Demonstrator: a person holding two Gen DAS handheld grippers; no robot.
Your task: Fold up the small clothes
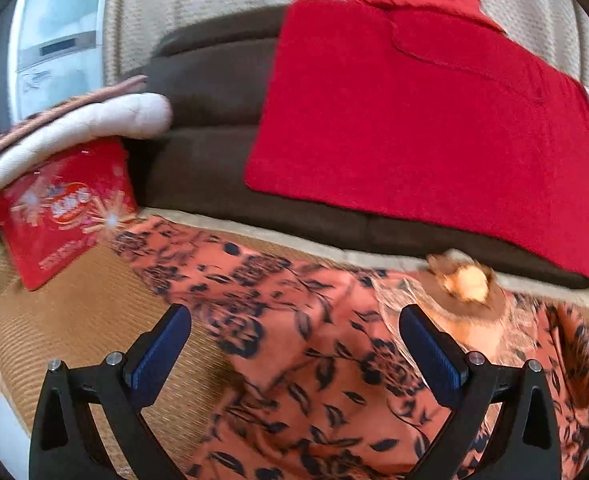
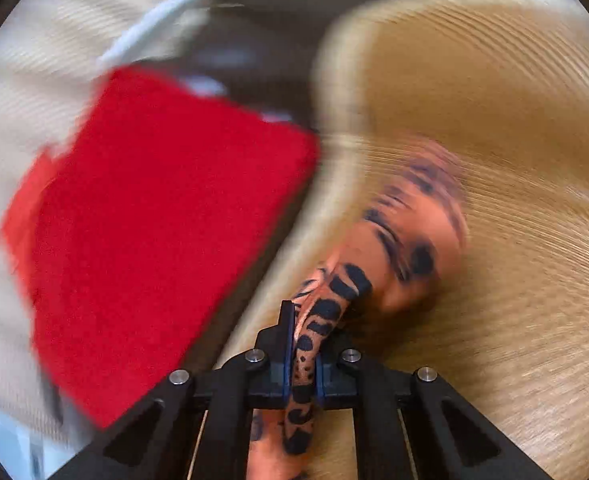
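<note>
1. The orange floral garment (image 1: 294, 360) lies spread and rumpled over the woven mat (image 1: 74, 320), filling the lower middle and lower right of the left wrist view. It shows no neat fold yet, so the folding looks to be at an early stage.
2. A red cloth (image 1: 414, 120) sits as a flat rectangle on the dark sofa (image 1: 214, 92) in the upper right of that view. It looks already folded, though that is a judgement.
3. The right gripper (image 2: 304, 364), at the bottom centre of its own view, has its fingers clenched on a bunched strip of the orange garment (image 2: 334, 304), which runs up and to the right from the pads.
4. The left gripper (image 1: 294, 352) stands with its fingers spread wide apart at the bottom of its view, holding nothing; the garment lies below and beyond them.
5. Both grippers point forward and down at the mat. The right wrist view is heavily blurred.
6. What is left: take a second corner, smooth the garment and make the folds.
</note>
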